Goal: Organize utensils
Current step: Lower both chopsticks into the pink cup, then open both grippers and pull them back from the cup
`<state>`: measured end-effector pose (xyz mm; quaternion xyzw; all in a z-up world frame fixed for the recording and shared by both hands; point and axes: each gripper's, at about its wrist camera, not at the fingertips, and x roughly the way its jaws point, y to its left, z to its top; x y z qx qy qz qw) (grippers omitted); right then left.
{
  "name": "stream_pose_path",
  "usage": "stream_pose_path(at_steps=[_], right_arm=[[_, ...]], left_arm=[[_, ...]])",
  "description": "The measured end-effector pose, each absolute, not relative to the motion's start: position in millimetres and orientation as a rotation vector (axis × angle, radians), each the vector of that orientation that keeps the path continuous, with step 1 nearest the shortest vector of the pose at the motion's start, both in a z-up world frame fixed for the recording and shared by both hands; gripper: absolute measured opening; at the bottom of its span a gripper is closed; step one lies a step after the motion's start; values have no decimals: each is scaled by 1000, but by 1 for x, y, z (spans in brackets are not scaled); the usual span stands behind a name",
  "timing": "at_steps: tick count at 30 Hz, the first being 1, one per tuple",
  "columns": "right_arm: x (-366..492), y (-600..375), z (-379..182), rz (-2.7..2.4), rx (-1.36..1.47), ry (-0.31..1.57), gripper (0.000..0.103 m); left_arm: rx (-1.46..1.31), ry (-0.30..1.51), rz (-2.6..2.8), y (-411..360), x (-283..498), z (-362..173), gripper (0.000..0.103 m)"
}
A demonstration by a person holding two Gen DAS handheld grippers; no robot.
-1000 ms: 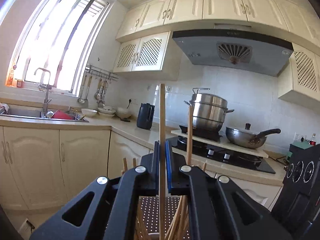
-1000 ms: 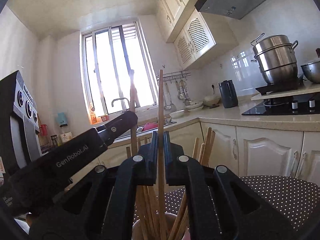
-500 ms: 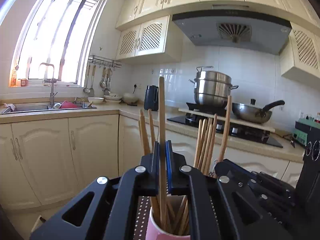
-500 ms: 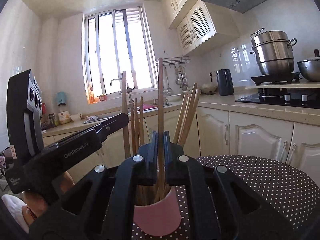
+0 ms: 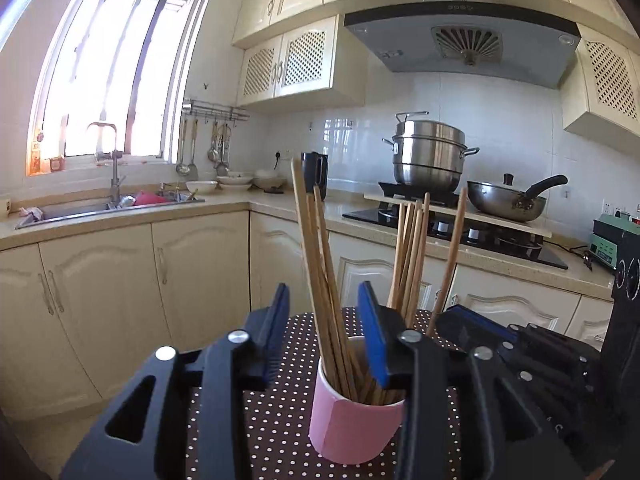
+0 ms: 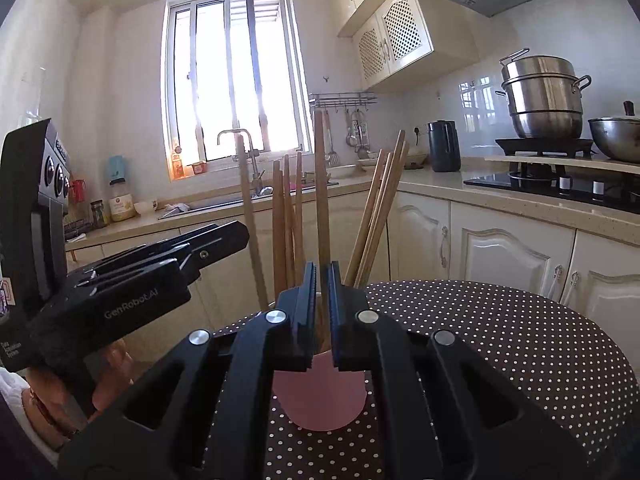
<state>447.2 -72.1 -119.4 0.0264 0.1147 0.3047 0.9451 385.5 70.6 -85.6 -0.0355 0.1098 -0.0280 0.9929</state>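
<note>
While both grippers are releasing, the left gripper jaws are spreading clear and the right gripper jaws are parting around one chopstick, now standing in the pink cup.

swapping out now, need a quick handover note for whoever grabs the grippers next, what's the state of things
Left hand-held gripper: jaws opening; chopsticks stand between them, pads not pressing on any.
Right hand-held gripper: jaws opening, only a narrow gap so far; one wooden chopstick stands upright between them, its lower end in the cup.
Pink cup: upright on the polka-dot table, holding a fanned bundle of chopsticks.
Done: both chopsticks just carried are in the cup.
Left: finish the releases and back both grippers away without tipping the cup. No loose utensils show in either view, so look around for more.
</note>
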Motion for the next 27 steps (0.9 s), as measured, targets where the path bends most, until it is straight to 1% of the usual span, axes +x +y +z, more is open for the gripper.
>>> stream_pose_path(at_steps=[1,2,3,4,6,8,11,14,17,18,20,24,27], right_arm=[[444,-73,-116,615,57,233,22],[439,-74,-113,602,60,227,51],[433,-75,-109,590,62,212,65],[426,-77,-105,591,62,200,65],[416,-79,-96,596,71,201,65],[401,-83,-87,579,73,183,65],[371,-89,-70,538,78,166,65],[337,-88,-51,478,45,152,69],[297,-82,-37,444,-4,127,73],[286,-80,-34,441,-15,124,75],[260,-77,-29,432,-33,119,76],[218,-75,-24,405,-36,103,79],[188,-74,-21,385,-31,77,82]], left_arm=[[-64,214,-53,71,379,-83,41],[-61,211,-52,71,374,-80,45],[-60,208,-50,72,369,-77,51],[-58,204,-47,72,363,-74,54],[-52,182,-34,75,347,-66,63],[-48,167,-27,78,330,-59,67],[-40,158,-20,81,305,-47,69],[-37,154,-12,83,276,-35,69],[-42,136,-6,83,244,-24,73],[-47,121,-8,83,231,-20,75],[-55,99,-8,84,207,-13,78],[-54,70,-16,82,168,-4,86],[-31,49,-4,81,139,-1,88]])
